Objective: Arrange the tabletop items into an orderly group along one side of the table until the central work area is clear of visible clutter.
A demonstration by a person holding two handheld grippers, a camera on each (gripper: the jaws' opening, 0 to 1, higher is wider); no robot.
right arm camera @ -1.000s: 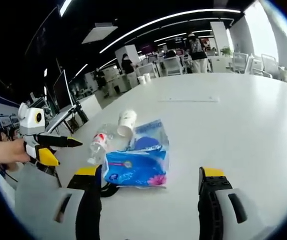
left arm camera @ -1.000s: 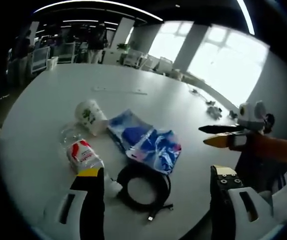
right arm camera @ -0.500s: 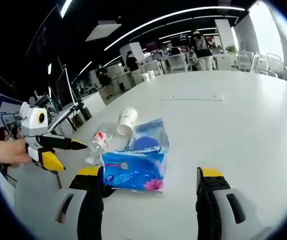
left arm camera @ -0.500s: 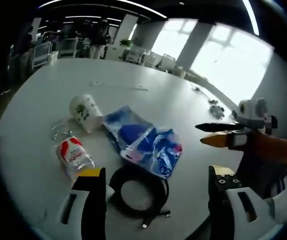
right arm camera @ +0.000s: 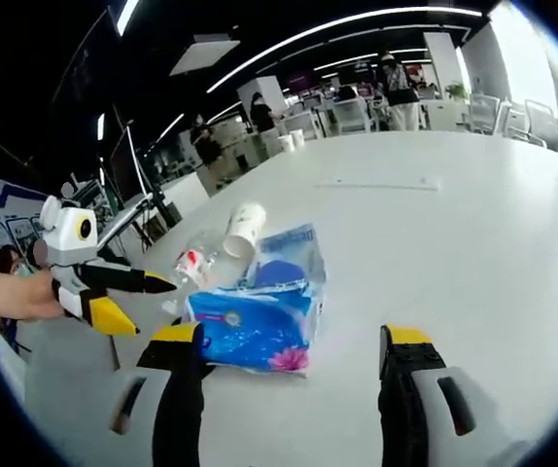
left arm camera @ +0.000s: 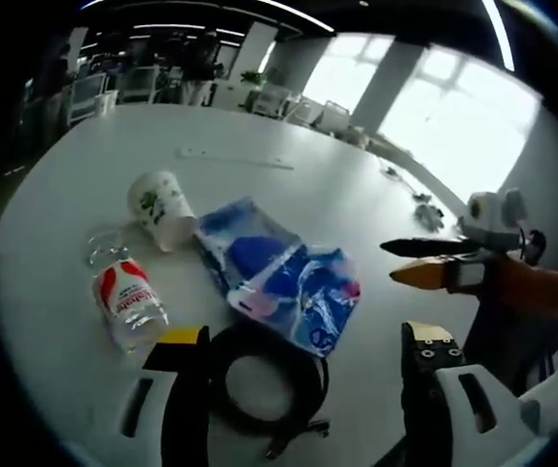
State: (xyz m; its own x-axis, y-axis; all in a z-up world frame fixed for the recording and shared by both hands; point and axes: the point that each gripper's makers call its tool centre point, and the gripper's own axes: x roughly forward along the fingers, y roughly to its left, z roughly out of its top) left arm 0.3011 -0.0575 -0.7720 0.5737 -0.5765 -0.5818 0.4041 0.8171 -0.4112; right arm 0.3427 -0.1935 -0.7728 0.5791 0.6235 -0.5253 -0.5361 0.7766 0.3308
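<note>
In the left gripper view, the left gripper [left arm camera: 303, 336] is being held above the white table [left arm camera: 289, 185] with its jaws spread wide and nothing between them. A coiled black cable [left arm camera: 264, 375] is seen lying between the jaws at about 6 o'clock, its upper edge tucked under a blue tissue pack [left arm camera: 279, 272] near the centre. A clear water bottle [left arm camera: 123, 297] with a red label is lying on its side at 8 o'clock, and a paper cup [left arm camera: 160, 207], also on its side, is observed at 10 o'clock, touching the pack's corner. The right gripper [left arm camera: 425, 261] is being held by a hand at 3 o'clock, jaws nearly closed and empty. In the right gripper view, the right gripper [right arm camera: 289, 341] is shown with jaws wide apart. The tissue pack [right arm camera: 260, 311] is lying just beyond the left jaw, with the bottle [right arm camera: 193, 263] and cup [right arm camera: 243, 229] behind it toward 10 o'clock. The left gripper [right arm camera: 128, 292] is being held at 9 o'clock.
</note>
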